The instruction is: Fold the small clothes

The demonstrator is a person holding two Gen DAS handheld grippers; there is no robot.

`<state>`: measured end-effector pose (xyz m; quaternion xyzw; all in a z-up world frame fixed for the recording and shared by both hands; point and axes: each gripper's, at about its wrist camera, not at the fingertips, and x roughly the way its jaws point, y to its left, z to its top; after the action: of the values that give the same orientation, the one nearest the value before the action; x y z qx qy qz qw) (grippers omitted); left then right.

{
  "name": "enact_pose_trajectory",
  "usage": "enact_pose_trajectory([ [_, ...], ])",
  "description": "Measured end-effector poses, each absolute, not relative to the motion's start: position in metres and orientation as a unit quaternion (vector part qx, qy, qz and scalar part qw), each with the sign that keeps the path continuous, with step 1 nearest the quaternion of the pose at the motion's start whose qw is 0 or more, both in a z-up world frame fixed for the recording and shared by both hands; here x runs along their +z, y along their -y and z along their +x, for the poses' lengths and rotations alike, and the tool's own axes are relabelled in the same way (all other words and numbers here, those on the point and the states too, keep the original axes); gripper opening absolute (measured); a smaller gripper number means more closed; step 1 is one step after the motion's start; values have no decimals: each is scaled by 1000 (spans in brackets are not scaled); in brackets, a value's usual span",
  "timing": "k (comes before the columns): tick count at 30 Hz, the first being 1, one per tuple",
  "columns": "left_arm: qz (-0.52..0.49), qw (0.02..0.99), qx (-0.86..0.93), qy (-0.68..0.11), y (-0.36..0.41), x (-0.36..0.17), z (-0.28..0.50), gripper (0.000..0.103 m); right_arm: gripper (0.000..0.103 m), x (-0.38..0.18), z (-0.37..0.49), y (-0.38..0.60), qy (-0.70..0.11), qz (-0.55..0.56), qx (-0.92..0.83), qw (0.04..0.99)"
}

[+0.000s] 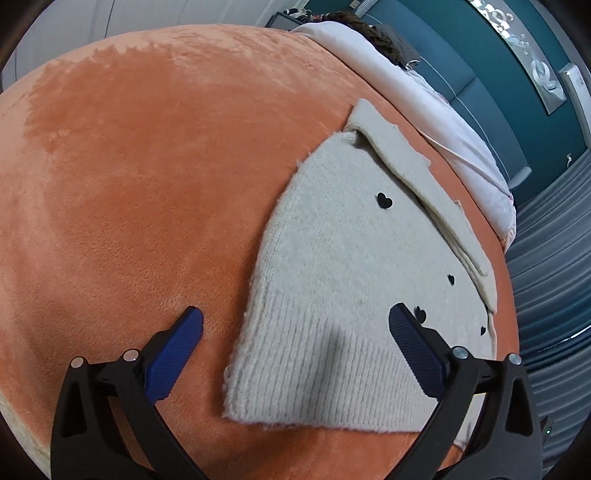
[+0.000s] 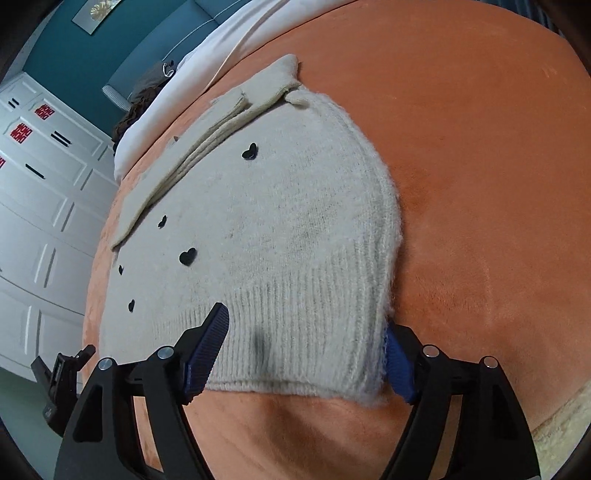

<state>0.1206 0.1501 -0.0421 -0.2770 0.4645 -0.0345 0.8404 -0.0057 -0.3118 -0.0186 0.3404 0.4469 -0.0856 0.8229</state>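
Observation:
A cream knit cardigan point(image 1: 343, 280) with black heart buttons lies flat on the orange plush blanket point(image 1: 129, 192), collar at the far end, ribbed hem nearest me. My left gripper point(image 1: 295, 332) is open above the hem's left corner; its right finger is over the knit and its left finger over the blanket. In the right wrist view the cardigan point(image 2: 288, 229) fills the middle. My right gripper point(image 2: 306, 339) is open and straddles the hem's right corner, with the right finger point(image 2: 399, 365) tucked under the knit edge and the left finger point(image 2: 207, 343) on top.
A white duvet point(image 1: 443, 122) and a dark garment point(image 1: 380, 33) lie at the bed's far side by a teal wall. Grey curtains point(image 1: 554, 258) hang to the right. White cabinets point(image 2: 44, 192) stand to the left in the right wrist view. The left gripper's body point(image 2: 59, 384) shows there.

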Motion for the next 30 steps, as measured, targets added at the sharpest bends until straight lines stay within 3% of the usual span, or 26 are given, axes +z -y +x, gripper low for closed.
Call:
enact_pose_trajectory([
  [1,-277,838,-34,-470,-149,-42,124,94,60,-18,-4,312,-451,338,-93,821],
  [2,-273,837,-36,-474,-148,-40,126,80,46,-19,-5,313,-453,337,-94,820],
  [3,-273,833,-45,-480,-146,-40,128,58,37,-19,-4,315,-454,341,-93,818],
  [4,-277,822,-61,-495,-144,-42,132,48,16,-21,-3,316,-458,351,-89,812],
  [6,-289,803,-73,-516,-144,-44,134,10,14,-24,-4,323,-455,398,-75,793],
  [10,-297,811,-79,-499,-156,-22,117,8,11,-2,-17,326,-430,422,-64,795],
  [18,-257,815,-133,-502,-169,21,43,6,9,56,-79,325,-433,328,-37,839],
  [25,-136,790,-180,-570,-165,36,-62,6,9,55,-167,298,-558,198,16,805],
  [30,-129,775,-192,-589,-189,70,-127,6,9,77,-241,274,-613,163,79,769],
])
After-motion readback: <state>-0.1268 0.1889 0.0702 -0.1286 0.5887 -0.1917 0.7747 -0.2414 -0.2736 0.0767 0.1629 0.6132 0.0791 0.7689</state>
